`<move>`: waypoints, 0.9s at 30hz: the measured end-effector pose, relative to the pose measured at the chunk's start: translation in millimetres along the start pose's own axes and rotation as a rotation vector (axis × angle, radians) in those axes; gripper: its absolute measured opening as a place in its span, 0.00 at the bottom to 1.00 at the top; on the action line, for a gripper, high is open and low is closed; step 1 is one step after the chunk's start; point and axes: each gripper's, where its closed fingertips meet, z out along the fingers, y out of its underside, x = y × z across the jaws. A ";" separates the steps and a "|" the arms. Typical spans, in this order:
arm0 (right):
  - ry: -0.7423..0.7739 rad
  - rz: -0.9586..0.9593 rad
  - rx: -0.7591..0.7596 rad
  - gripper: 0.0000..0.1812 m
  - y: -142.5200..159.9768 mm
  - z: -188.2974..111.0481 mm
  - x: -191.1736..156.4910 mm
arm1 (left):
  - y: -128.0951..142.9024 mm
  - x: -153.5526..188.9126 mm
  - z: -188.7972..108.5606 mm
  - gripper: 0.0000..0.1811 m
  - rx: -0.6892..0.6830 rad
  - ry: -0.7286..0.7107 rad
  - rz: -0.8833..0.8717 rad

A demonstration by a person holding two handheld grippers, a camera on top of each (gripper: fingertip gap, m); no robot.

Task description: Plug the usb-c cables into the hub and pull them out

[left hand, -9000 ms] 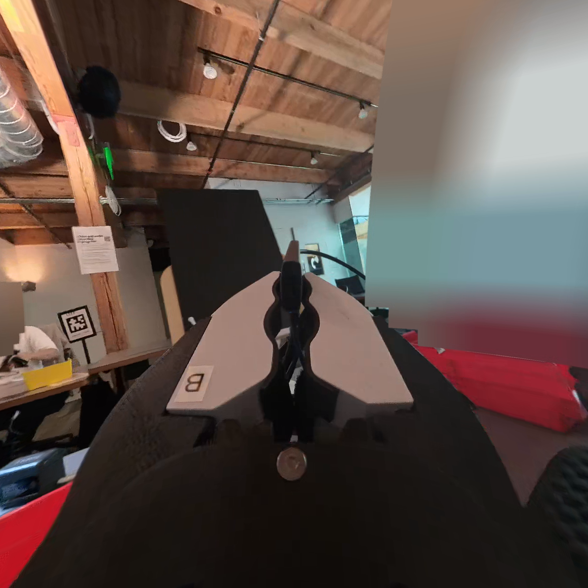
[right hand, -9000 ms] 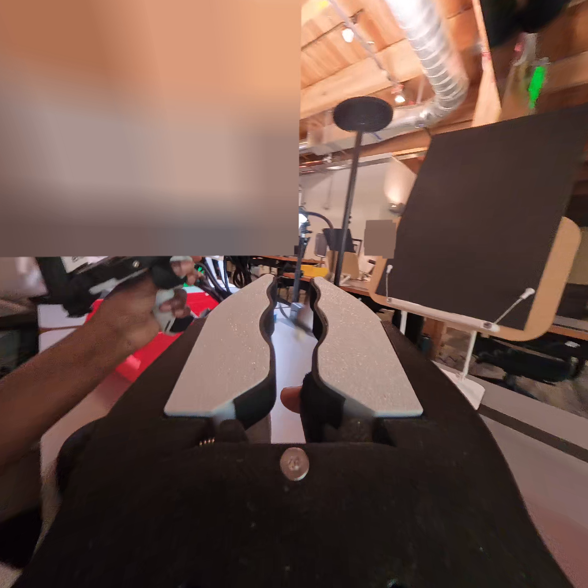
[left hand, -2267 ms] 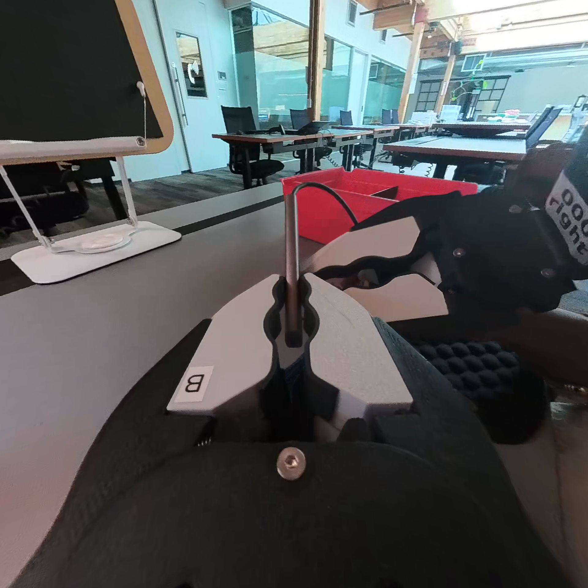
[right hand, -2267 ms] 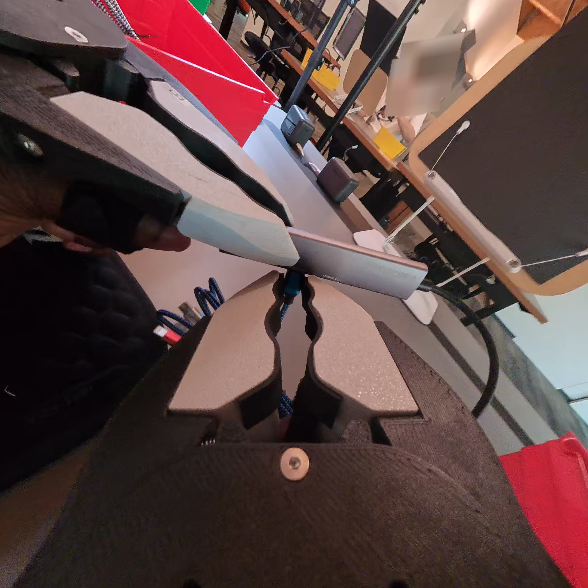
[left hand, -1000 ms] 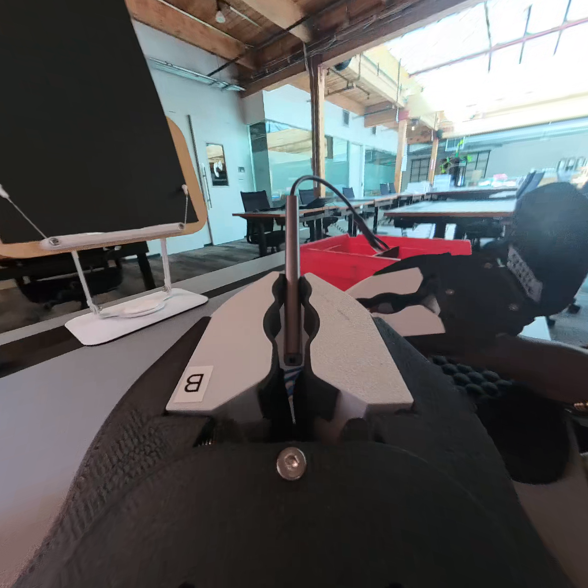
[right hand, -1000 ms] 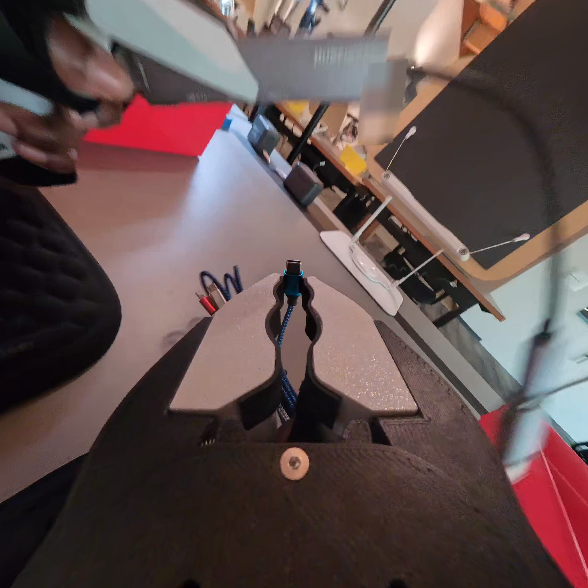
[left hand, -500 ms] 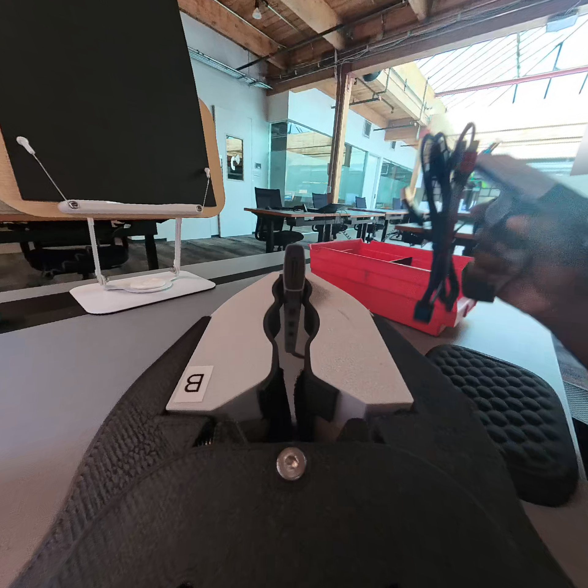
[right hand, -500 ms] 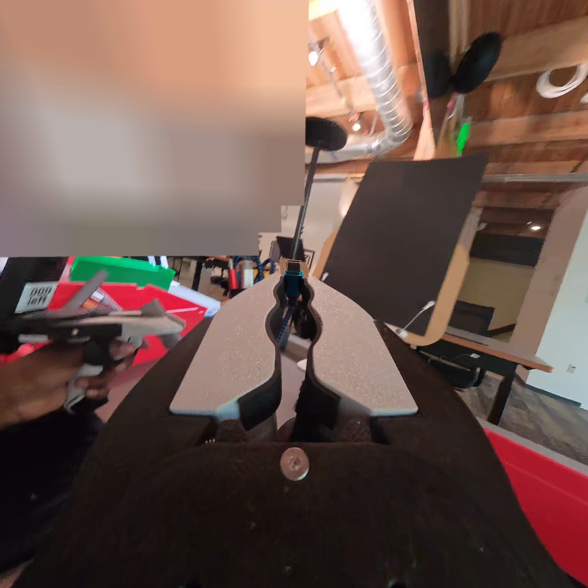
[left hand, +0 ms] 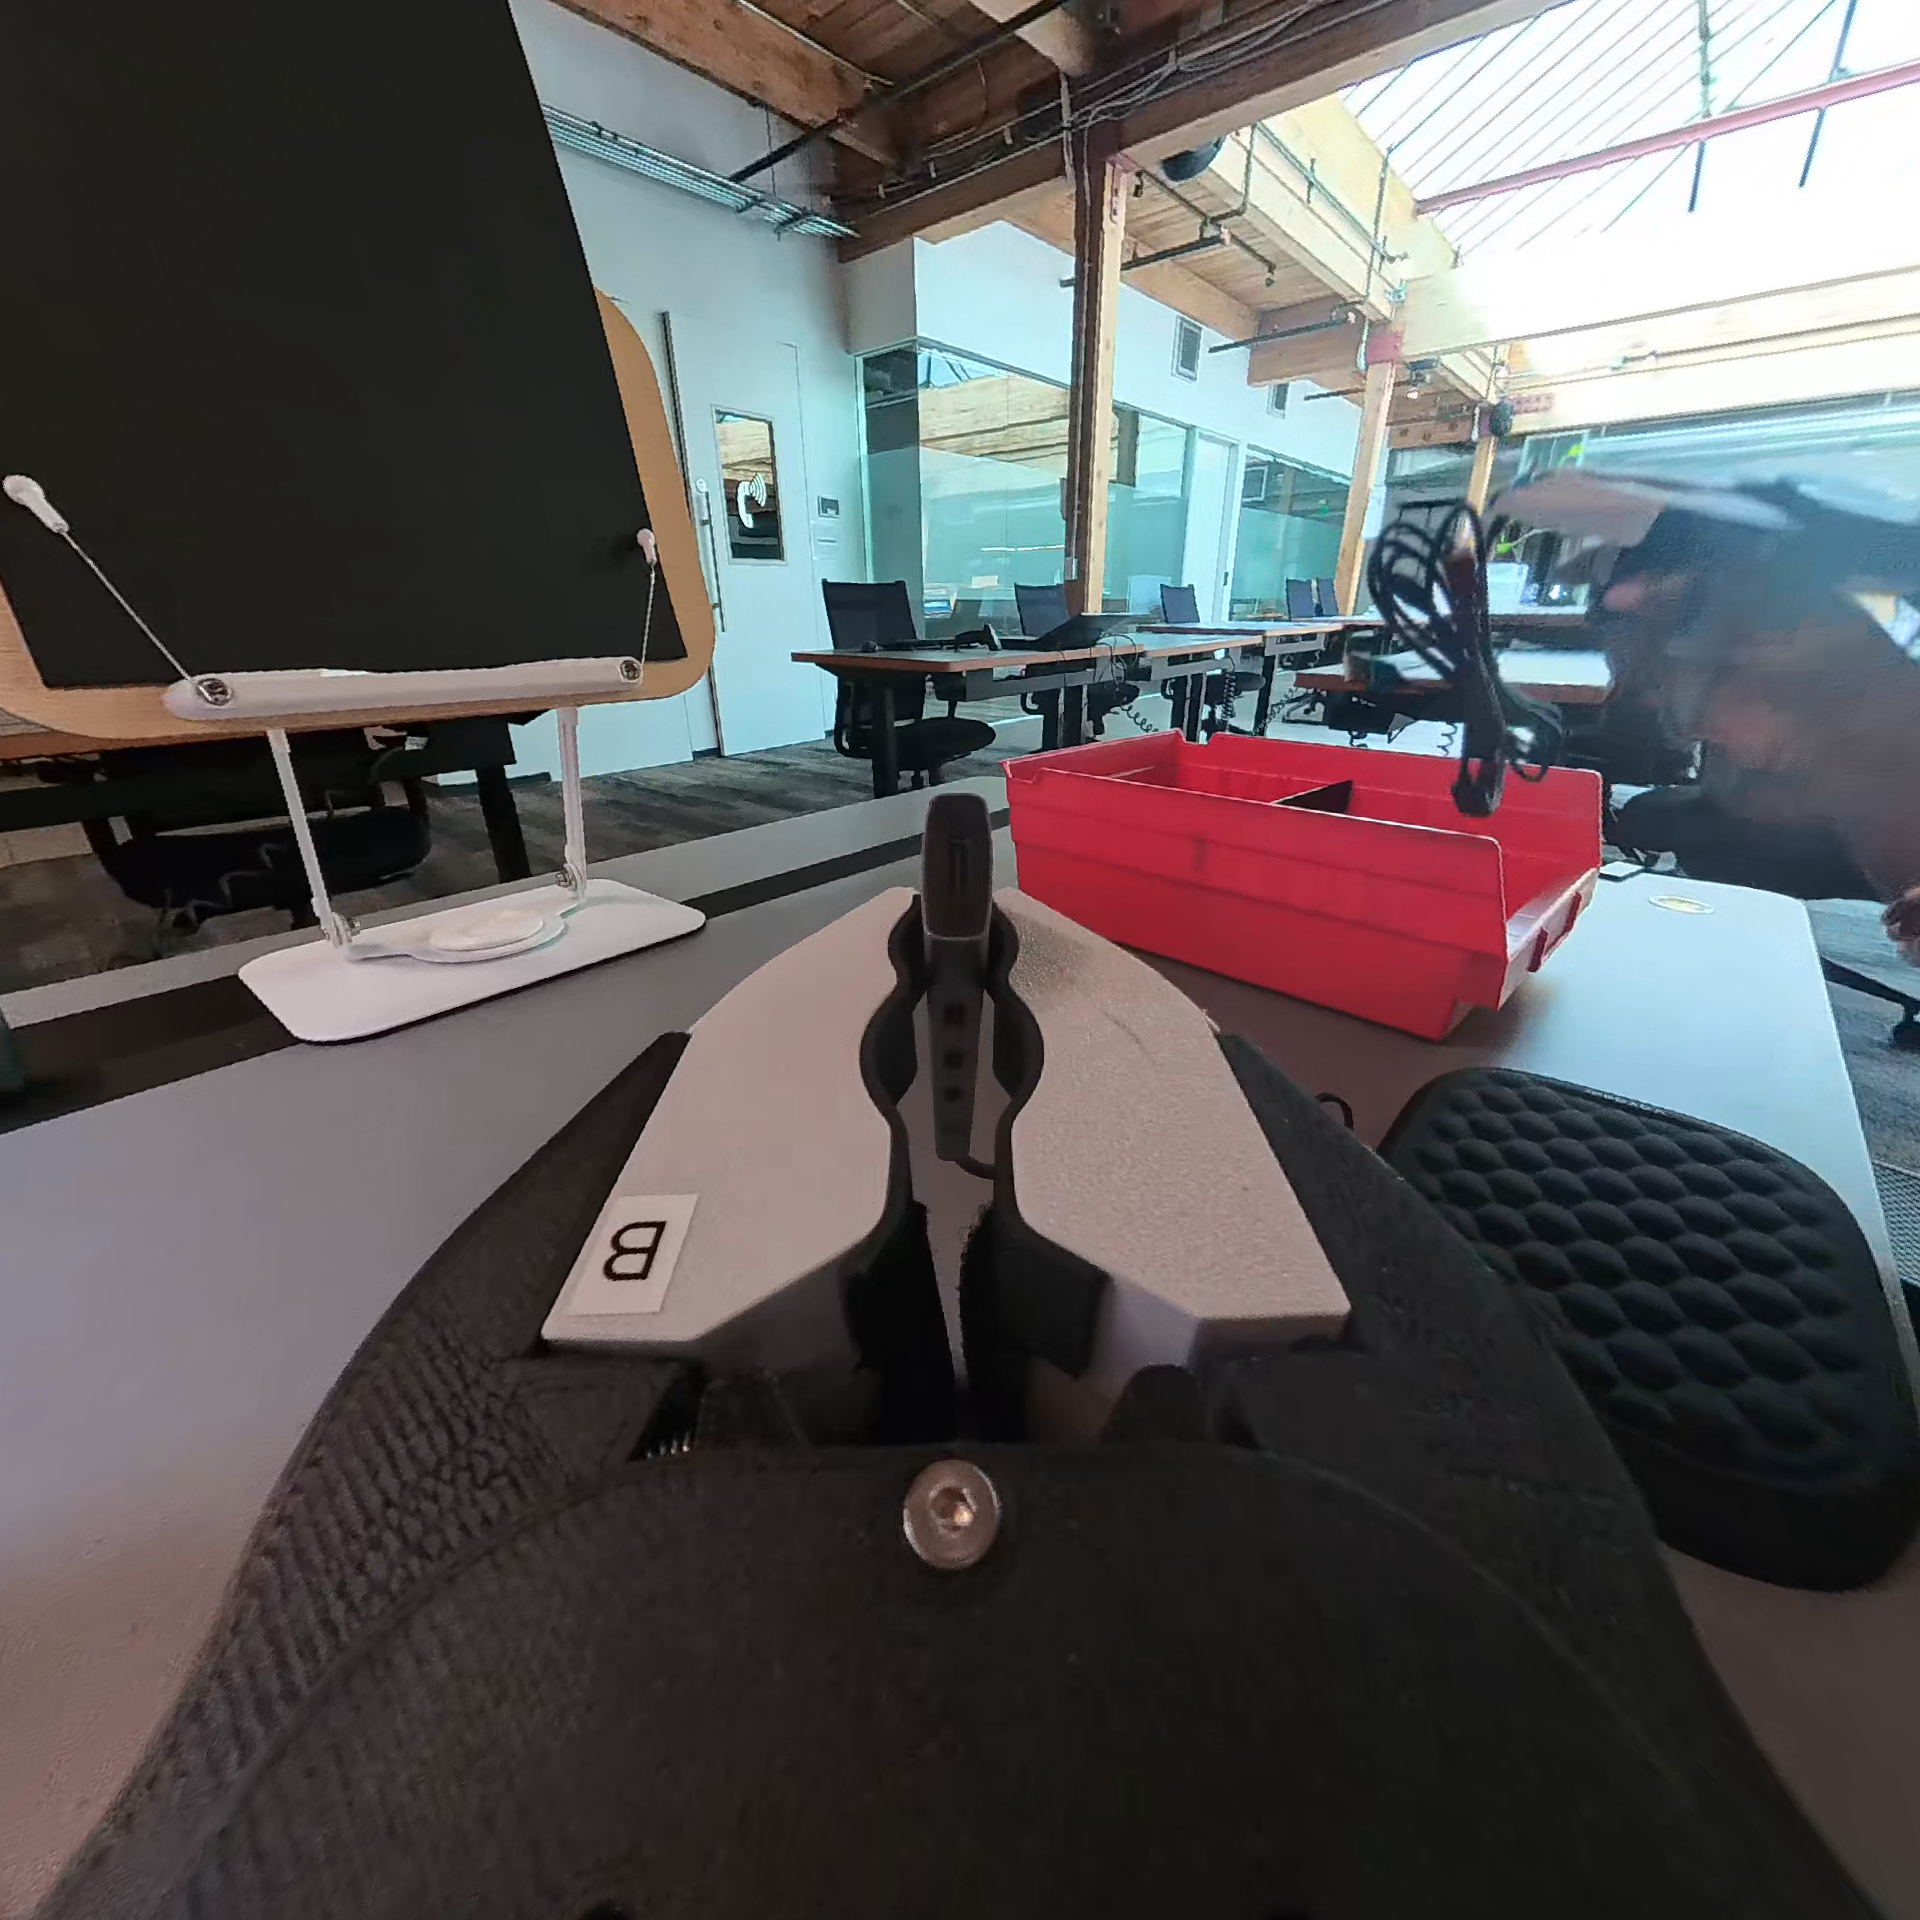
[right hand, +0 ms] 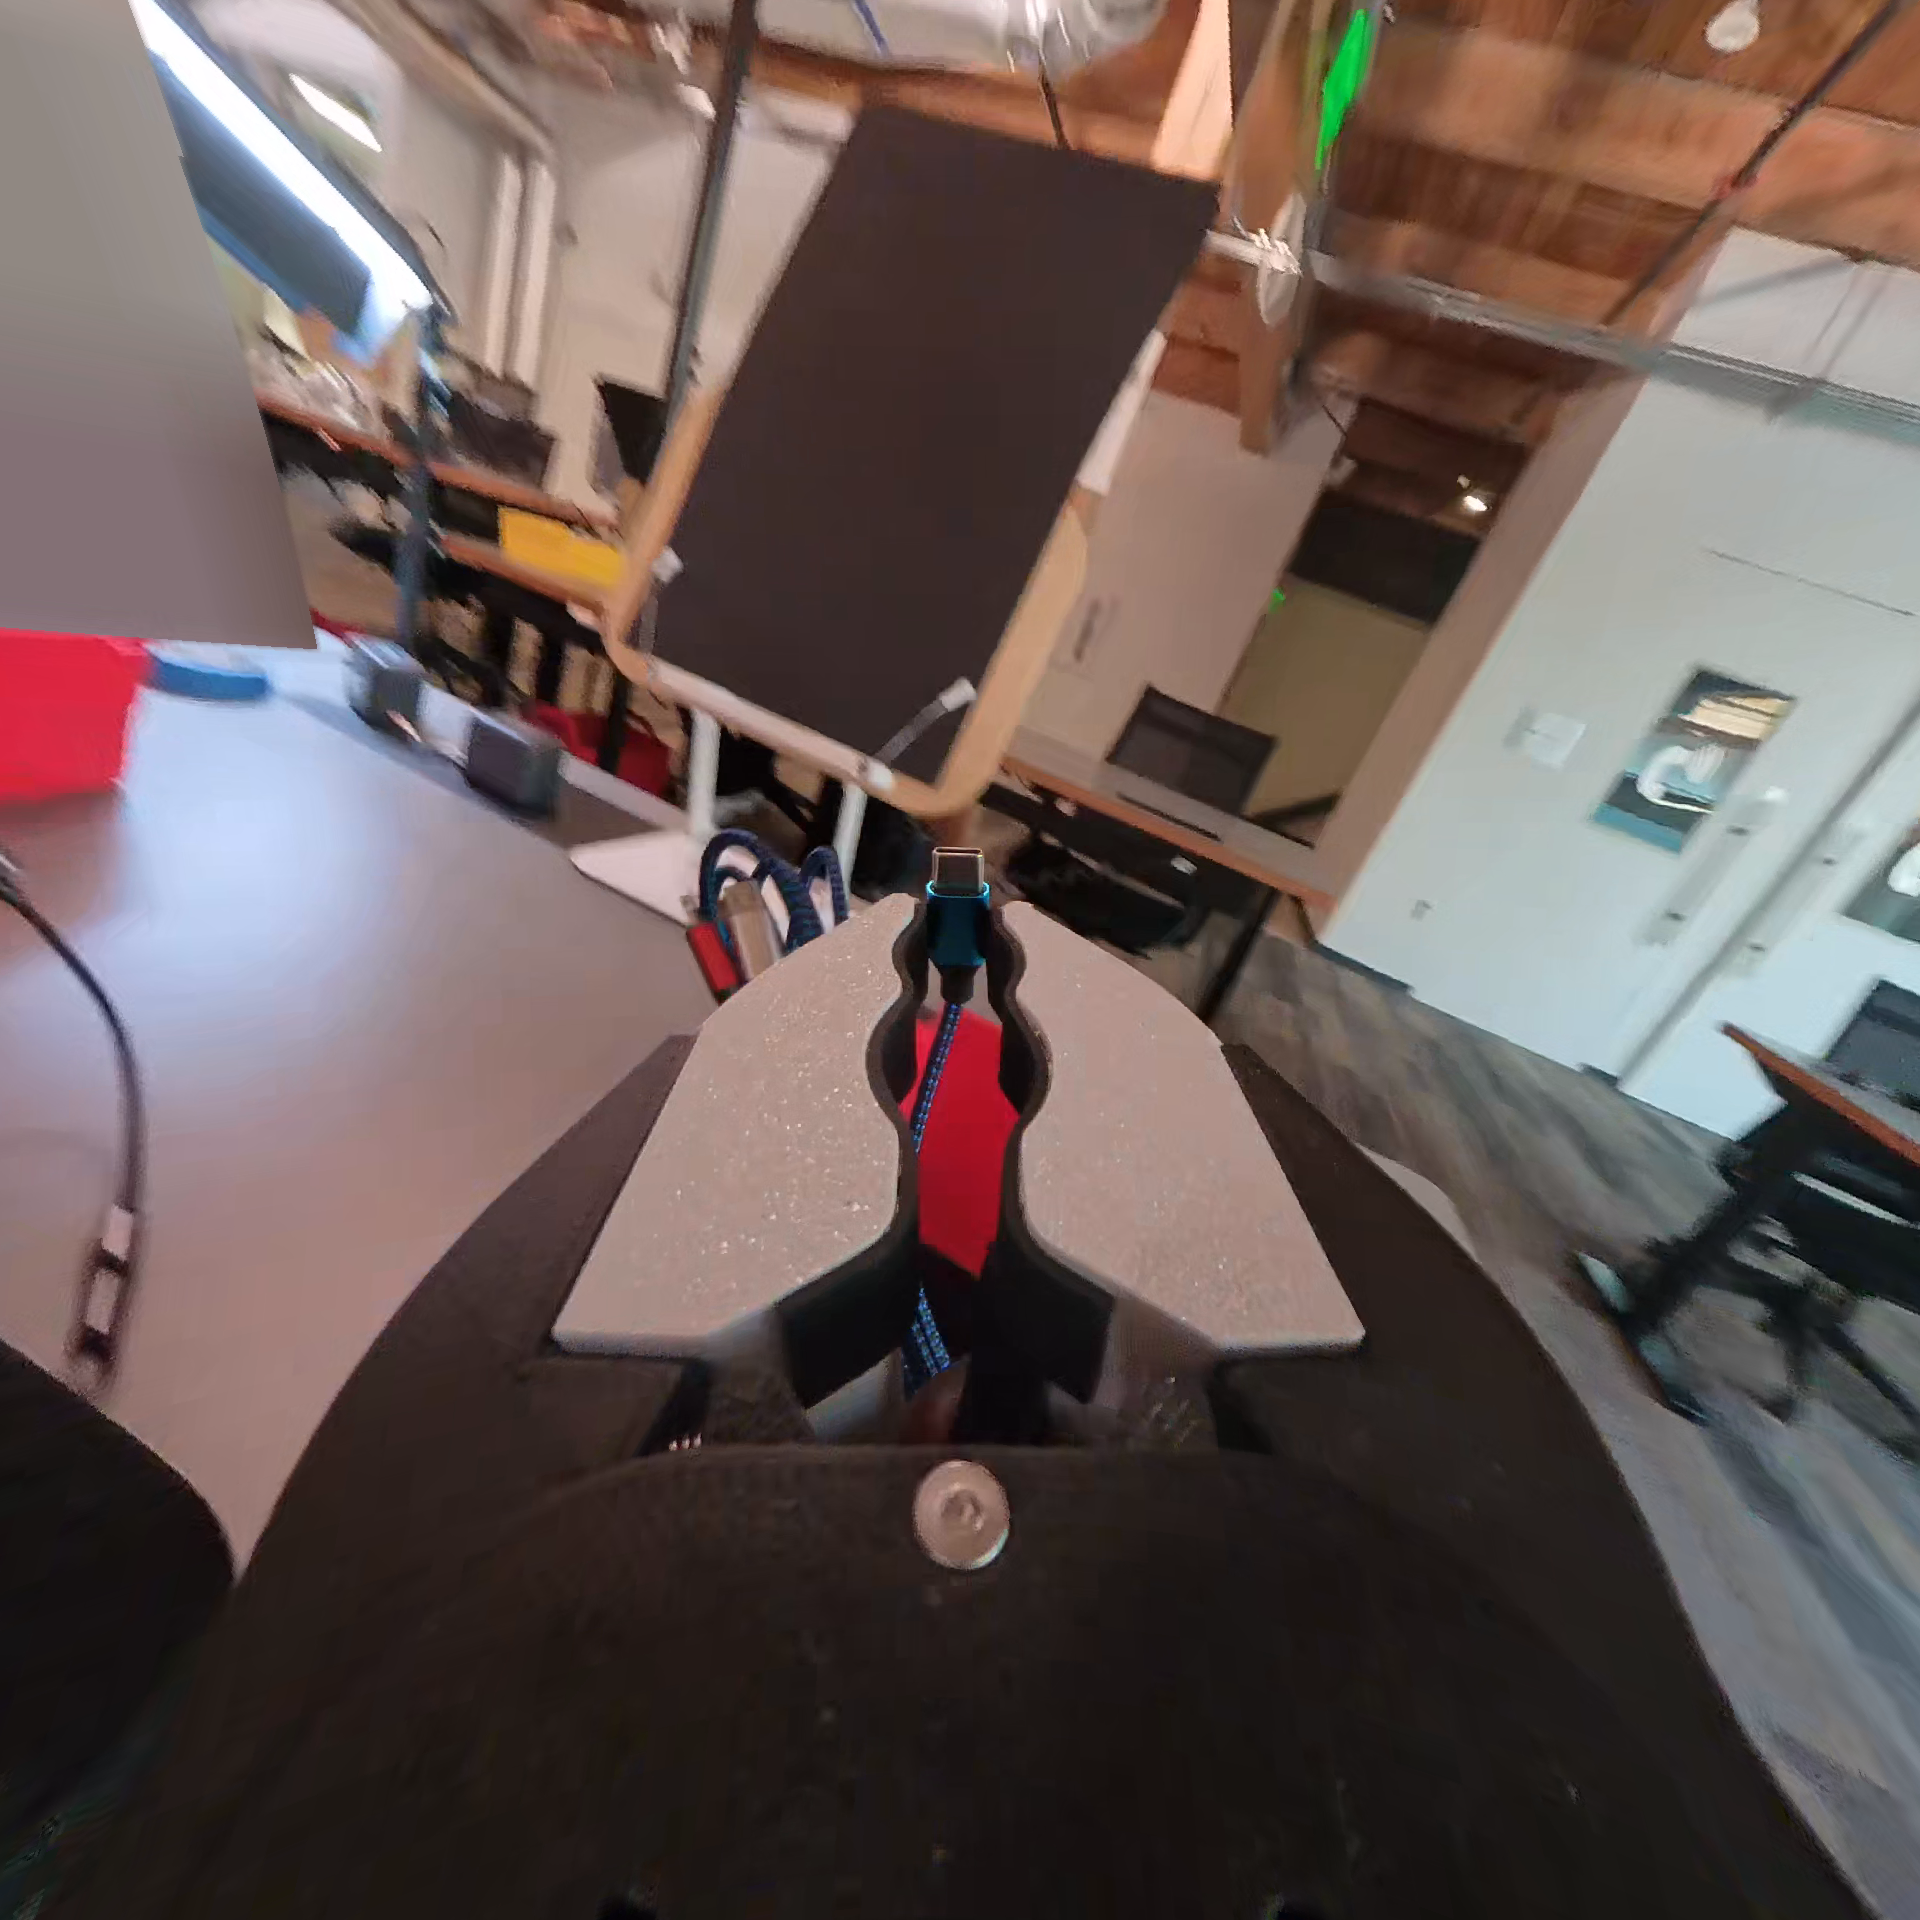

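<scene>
Between the closed left tongs (left hand: 957, 935) at frame centre sits the slim dark-grey metal hub (left hand: 956, 966), edge-on. Right tongs (right hand: 961, 935) pinch the blue braided usb-c cable (right hand: 951, 925) by its plug, well apart from the hub. A tilted plug could jam at the port or slip in the grip.

Open office: timber ceiling beams (left hand: 1091, 125), glass partitions (left hand: 997, 488), desks (left hand: 997, 665), black chairs (left hand: 894, 665).

Left gripper (left hand: 956, 925) was level over the desk, its two grey fingers (left hand: 769, 1122) drawn together with only a narrow scalloped slot between them, clamped on a slim dark object. Right gripper (right hand: 958, 914) was raised and pitched upward, its fingers (right hand: 1153, 1153) likewise closed, pinching a small connector at the tips. In the left wrist view, the right gripper and the hand (left hand: 1766, 665) holding it appeared far right, too blurred to assess.
</scene>
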 end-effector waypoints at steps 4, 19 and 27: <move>0.042 -0.060 -0.178 0.05 49.7 -11.8 11.5 | 1.6 0.1 0.9 0.04 -0.006 0.001 0.000; -0.511 0.071 0.029 0.20 -16.5 25.2 -169.1 | -4.1 5.2 0.1 0.04 0.028 0.027 0.013; -0.676 -0.121 -0.020 0.26 11.1 87.3 -314.7 | -27.3 28.3 -7.2 0.04 0.172 0.134 0.119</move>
